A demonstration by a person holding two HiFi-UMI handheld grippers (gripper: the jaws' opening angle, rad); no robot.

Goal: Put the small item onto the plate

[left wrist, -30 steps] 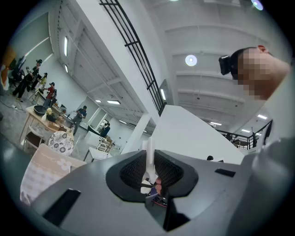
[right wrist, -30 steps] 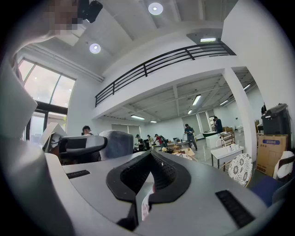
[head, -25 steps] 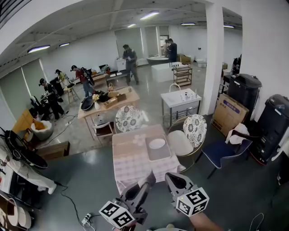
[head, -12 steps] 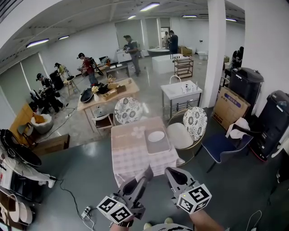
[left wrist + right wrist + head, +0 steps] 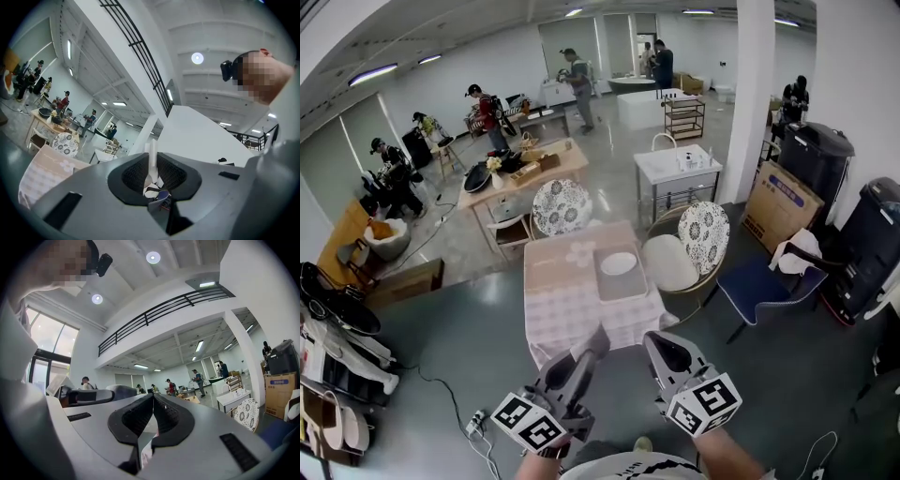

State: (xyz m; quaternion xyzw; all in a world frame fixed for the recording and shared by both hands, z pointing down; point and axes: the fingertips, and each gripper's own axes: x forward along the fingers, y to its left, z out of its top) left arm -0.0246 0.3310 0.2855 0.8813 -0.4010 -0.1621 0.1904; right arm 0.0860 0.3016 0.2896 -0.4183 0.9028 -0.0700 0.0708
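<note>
A white plate (image 5: 618, 263) lies on a grey mat on the checked-cloth table (image 5: 572, 305), a few steps ahead of me in the head view. My left gripper (image 5: 594, 345) is held low before my body, pointing at the table. In the left gripper view this gripper (image 5: 153, 174) is shut on a thin white item (image 5: 152, 149) that sticks up between the pads. Beside it, my right gripper (image 5: 660, 347) is also held low. Seen in the right gripper view, the right gripper (image 5: 152, 398) has its fingertips together with nothing between them. Both are well short of the table.
Two floral-backed chairs (image 5: 561, 206) (image 5: 703, 236) and a round white seat (image 5: 668, 262) stand round the table. A blue chair (image 5: 759, 286), a cardboard box (image 5: 778, 217) and a white pillar (image 5: 753, 103) are at right. A power strip and cable (image 5: 476, 424) lie on the floor at left.
The table and plate have shifted up and slightly left in the head view as it tilts down. Both grippers keep their place before me, and their jaws look unchanged.
</note>
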